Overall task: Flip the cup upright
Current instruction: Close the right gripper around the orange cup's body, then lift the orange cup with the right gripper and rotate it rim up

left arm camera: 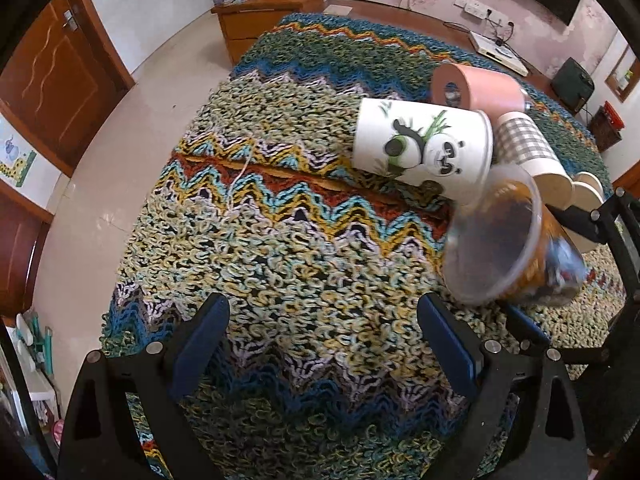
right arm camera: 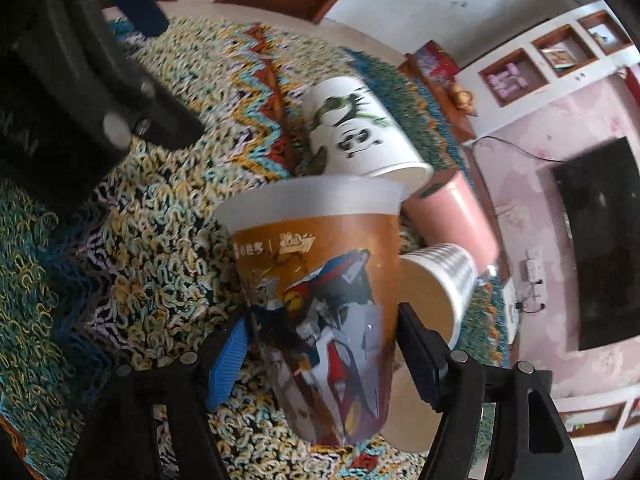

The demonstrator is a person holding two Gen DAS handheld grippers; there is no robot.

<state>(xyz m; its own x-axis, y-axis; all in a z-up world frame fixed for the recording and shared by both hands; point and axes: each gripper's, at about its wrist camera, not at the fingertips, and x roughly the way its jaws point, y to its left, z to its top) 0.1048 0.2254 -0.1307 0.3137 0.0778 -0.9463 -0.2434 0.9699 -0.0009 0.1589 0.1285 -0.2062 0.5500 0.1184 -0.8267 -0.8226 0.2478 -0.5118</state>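
Observation:
A clear plastic cup with an orange printed sleeve point(right arm camera: 320, 300) is clamped between the blue pads of my right gripper point(right arm camera: 320, 344), tilted and lifted off the woven cloth. In the left wrist view the same cup point(left arm camera: 508, 240) hangs at the right, mouth toward the camera, with the right gripper point(left arm camera: 568, 280) around it. My left gripper point(left arm camera: 324, 340) is open and empty above the cloth, left of the cup. It also shows in the right wrist view point(right arm camera: 120, 80) at upper left.
A white panda cup point(left arm camera: 424, 144), a pink cup point(left arm camera: 476, 88), a checked paper cup point(left arm camera: 528, 148) and another paper cup point(left arm camera: 588, 192) lie on their sides on the colourful knitted cloth point(left arm camera: 260, 240). The table edge and floor are to the left.

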